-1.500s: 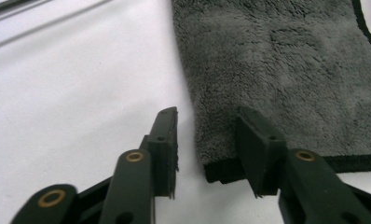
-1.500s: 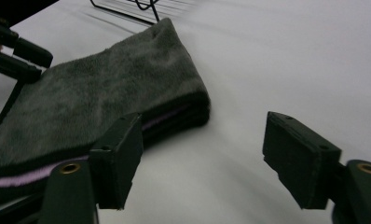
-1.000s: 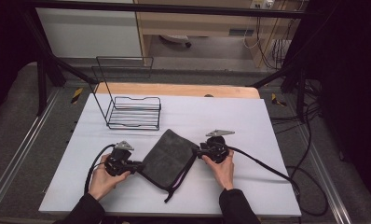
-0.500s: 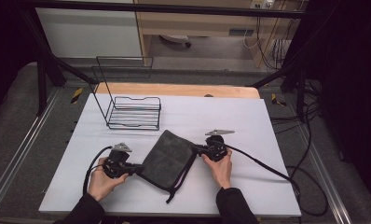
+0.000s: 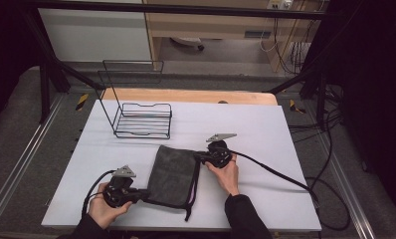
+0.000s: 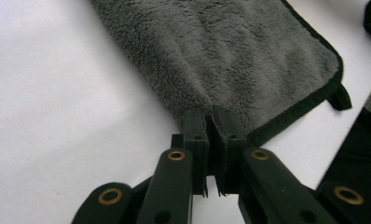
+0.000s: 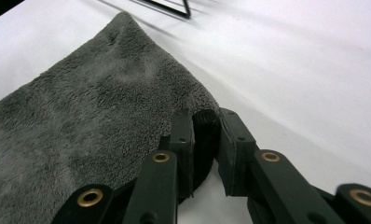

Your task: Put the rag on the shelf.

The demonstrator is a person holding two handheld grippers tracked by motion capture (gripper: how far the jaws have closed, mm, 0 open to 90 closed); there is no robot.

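towel (image 5: 173, 174): we see dark grey fleece, plain, with no pattern; a black sewn border runs along its edge, and a small black loop sits at 1 corner.
left gripper (image 6: 210, 122): black jaws, with brass-coloured rivets on the links.
right gripper (image 7: 204, 122): we see the same black, the same brass-coloured rivets; a grey 3-cornered plate on top in the high view.
table (image 5: 265, 129): we see a plain white top, with a light wood strip at the far edge.
wire rack (image 5: 142, 119): thin black wire.
sleeves (image 5: 246, 216): black.
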